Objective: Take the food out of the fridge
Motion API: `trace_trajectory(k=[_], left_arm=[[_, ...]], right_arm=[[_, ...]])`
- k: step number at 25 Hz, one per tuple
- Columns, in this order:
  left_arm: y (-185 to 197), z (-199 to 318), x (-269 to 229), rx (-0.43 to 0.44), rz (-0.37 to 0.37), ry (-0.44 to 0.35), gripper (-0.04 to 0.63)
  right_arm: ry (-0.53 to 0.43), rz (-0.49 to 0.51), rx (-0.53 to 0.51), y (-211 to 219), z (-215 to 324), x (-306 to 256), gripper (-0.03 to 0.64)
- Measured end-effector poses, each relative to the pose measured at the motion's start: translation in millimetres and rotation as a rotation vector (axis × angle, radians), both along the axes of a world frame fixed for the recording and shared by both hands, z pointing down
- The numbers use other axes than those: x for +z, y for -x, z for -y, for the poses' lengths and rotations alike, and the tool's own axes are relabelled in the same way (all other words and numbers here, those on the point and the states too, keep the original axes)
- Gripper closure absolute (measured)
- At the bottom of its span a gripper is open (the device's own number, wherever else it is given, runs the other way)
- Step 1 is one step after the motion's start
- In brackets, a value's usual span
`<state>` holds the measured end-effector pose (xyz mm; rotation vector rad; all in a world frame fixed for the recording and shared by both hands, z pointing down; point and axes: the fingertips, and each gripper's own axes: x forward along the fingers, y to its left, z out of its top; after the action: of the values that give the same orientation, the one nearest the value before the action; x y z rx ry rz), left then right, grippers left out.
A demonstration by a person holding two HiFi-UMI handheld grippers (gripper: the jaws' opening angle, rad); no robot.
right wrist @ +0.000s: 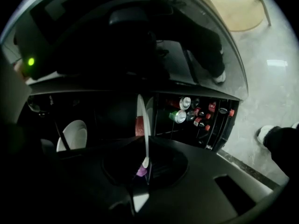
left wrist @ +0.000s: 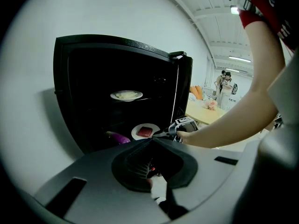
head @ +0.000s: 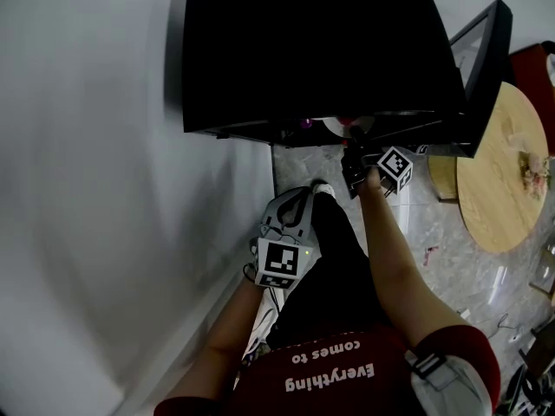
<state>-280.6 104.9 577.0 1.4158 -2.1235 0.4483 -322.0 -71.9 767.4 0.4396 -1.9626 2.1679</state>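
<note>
The black fridge (head: pixel 312 50) stands open. On its lower shelf sits a white plate (left wrist: pixel 145 131) with a red slab of food, and beside it lies a purple eggplant (left wrist: pixel 117 137). My right gripper (left wrist: pixel 169 133) reaches in and is shut on that plate's rim. In the right gripper view the view is rolled, so the plate (right wrist: pixel 143 120) shows edge-on between the jaws of the right gripper (right wrist: pixel 145 164). A second plate (left wrist: pixel 126 95) with pale food rests on the upper shelf. My left gripper (head: pixel 295 206) hangs back in front of the fridge, jaws together and empty.
The fridge door (head: pixel 486 68) swings out to the right, and its rack holds several cans (right wrist: pixel 183 111). A round wooden table (head: pixel 503 172) stands past the door. A white wall runs along the left. People stand far off in the hall.
</note>
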Motion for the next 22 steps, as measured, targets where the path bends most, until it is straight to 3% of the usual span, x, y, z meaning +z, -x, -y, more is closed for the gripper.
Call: trace_trajectory(k=[9, 22], left_arm=[[-15, 10, -8, -0.009, 0.028, -0.009, 0.592], [-65, -19, -34, -0.095, 0.032, -0.046, 0.592]], right_arm=[[0.009, 0.040, -0.091, -31, -15, -23, 0.597], [0.019, 0.111, -0.392, -115, -93, -105, 0.595]])
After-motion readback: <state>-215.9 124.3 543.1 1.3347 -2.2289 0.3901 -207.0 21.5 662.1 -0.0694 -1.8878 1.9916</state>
